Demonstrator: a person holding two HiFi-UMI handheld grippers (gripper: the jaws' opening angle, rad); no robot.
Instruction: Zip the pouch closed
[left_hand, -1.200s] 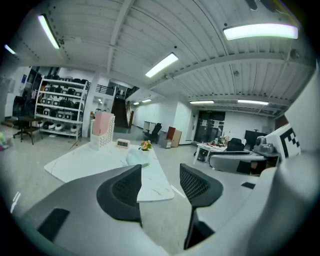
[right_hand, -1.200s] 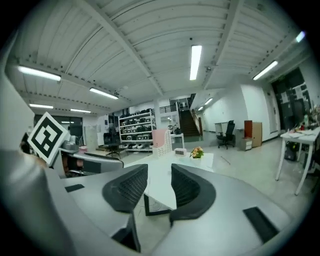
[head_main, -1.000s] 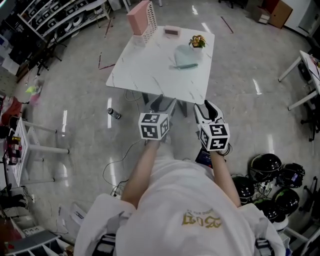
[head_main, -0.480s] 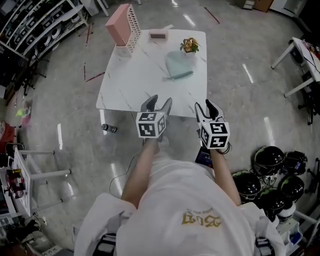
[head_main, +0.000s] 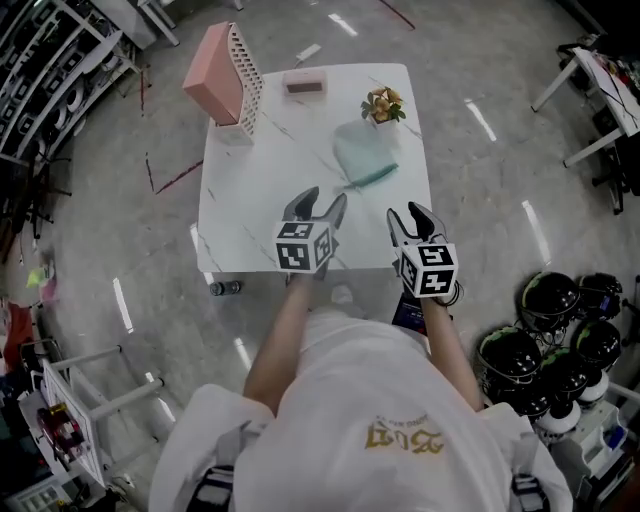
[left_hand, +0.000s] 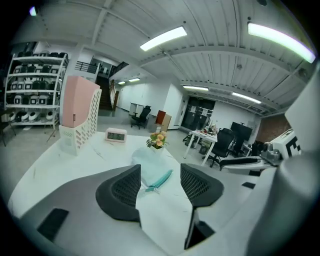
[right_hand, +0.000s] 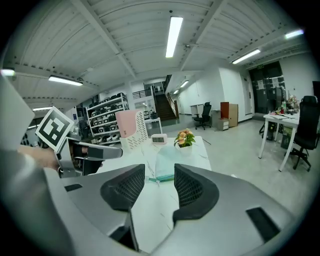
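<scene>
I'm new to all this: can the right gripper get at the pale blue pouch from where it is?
Probably yes: the right gripper is open and empty, and only bare table lies between it and the pouch.

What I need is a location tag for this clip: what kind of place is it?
Probably a lab or workshop-style office, indoors. Storage racks loaded with gear line one side, a cluster of black helmets sits to the person's right, and an office chair stands by a desk in the background.
</scene>
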